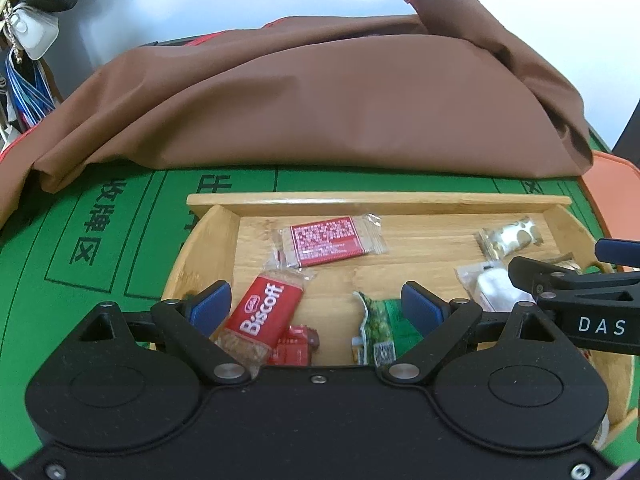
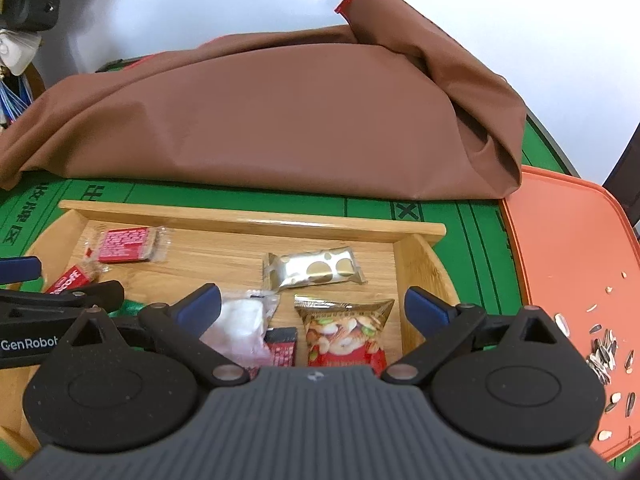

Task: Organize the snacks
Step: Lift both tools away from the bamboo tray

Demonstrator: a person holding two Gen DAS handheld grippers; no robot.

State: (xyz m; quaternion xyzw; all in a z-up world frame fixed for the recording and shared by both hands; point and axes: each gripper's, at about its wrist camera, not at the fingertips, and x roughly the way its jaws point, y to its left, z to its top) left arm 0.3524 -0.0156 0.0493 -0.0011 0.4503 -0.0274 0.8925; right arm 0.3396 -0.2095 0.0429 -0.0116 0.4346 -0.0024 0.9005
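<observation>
A bamboo tray (image 1: pixel 376 200) (image 2: pixel 256 216) on the green mat holds several wrapped snacks. In the left wrist view my left gripper (image 1: pixel 318 304) hangs open above it, over a red Biscoff biscuit (image 1: pixel 262 312) and a green pea packet (image 1: pixel 380 328); a red-label biscuit (image 1: pixel 326 241) lies further in. My right gripper (image 2: pixel 314 304) is open too, above a mixed-nuts packet (image 2: pixel 346 332), a white candy bag (image 2: pixel 240 328) and a small red-black packet (image 2: pixel 282 346). A gold-dotted packet (image 2: pixel 314 270) (image 1: pixel 510 236) lies beyond. Neither gripper holds anything.
A crumpled brown cloth (image 1: pixel 320 108) (image 2: pixel 260 120) lies behind the tray. An orange tray (image 2: pixel 576 264) with scattered sunflower seeds (image 2: pixel 606 354) sits to the right. The right gripper's body (image 1: pixel 576 296) crosses the left view's right side. Clutter hangs at the far left.
</observation>
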